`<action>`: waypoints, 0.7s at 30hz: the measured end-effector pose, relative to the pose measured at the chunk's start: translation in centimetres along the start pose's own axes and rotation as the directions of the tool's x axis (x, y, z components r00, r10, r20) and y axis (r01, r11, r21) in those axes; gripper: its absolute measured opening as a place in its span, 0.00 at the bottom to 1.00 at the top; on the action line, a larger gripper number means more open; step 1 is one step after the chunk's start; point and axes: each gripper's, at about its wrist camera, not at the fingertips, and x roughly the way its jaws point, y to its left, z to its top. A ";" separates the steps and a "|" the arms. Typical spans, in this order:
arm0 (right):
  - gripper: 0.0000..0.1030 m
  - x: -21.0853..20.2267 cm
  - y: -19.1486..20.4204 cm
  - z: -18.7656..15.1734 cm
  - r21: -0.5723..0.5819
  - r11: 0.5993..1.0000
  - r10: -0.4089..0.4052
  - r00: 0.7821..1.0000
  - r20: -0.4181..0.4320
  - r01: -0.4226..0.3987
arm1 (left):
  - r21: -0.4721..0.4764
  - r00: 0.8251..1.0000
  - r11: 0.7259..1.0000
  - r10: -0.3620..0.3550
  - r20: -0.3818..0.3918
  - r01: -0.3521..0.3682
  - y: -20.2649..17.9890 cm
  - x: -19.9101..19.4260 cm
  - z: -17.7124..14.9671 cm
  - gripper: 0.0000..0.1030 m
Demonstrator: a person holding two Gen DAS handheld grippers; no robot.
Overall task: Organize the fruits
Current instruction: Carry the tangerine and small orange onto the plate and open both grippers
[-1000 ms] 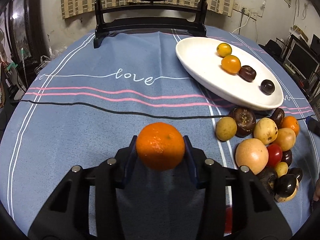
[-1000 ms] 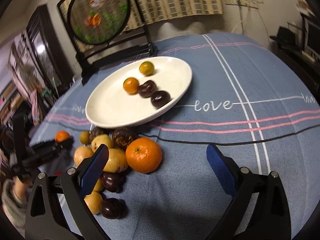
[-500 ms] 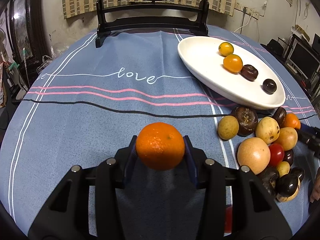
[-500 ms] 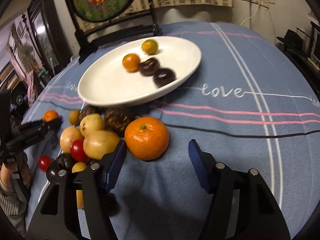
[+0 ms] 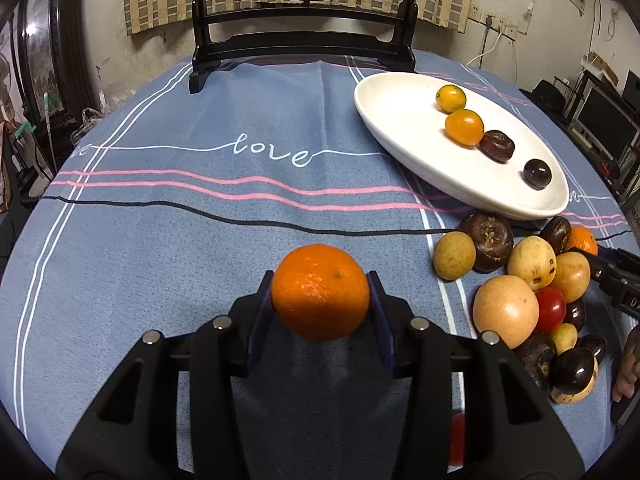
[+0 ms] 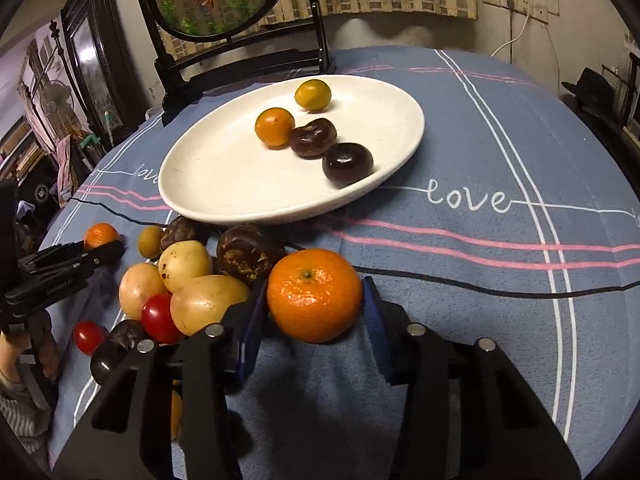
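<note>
My left gripper (image 5: 320, 280) is shut on an orange (image 5: 320, 292) and holds it above the blue cloth, left of the fruit pile (image 5: 532, 260). In the right wrist view, my right gripper (image 6: 314, 284) is closing its jaws around a second orange (image 6: 314, 296) at the pile's right edge. Both blue pads touch its sides, and it rests on the cloth. The white oval plate (image 6: 224, 168) behind the pile holds two small orange fruits and two dark ones. The left gripper (image 6: 100, 254) also shows at the far left of the right wrist view.
A round screen on a black stand (image 5: 304, 52) stands at the table's back edge. The pile (image 6: 186, 264) mixes yellow, dark and red fruits against the plate's near rim. One cherry tomato (image 6: 88, 336) lies apart, near a person's hand (image 5: 628, 364).
My right gripper came down toward the second orange and its jaws narrowed from wide apart to both sides of it. The left gripper and its orange stayed put.
</note>
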 end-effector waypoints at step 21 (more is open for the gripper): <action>0.44 -5.9 -2.2 7.0 0.092 0.992 0.062 0.979 0.196 -0.081 | 0.069 0.984 0.992 -0.112 0.135 0.103 -6.0 -2.3 7.1 0.43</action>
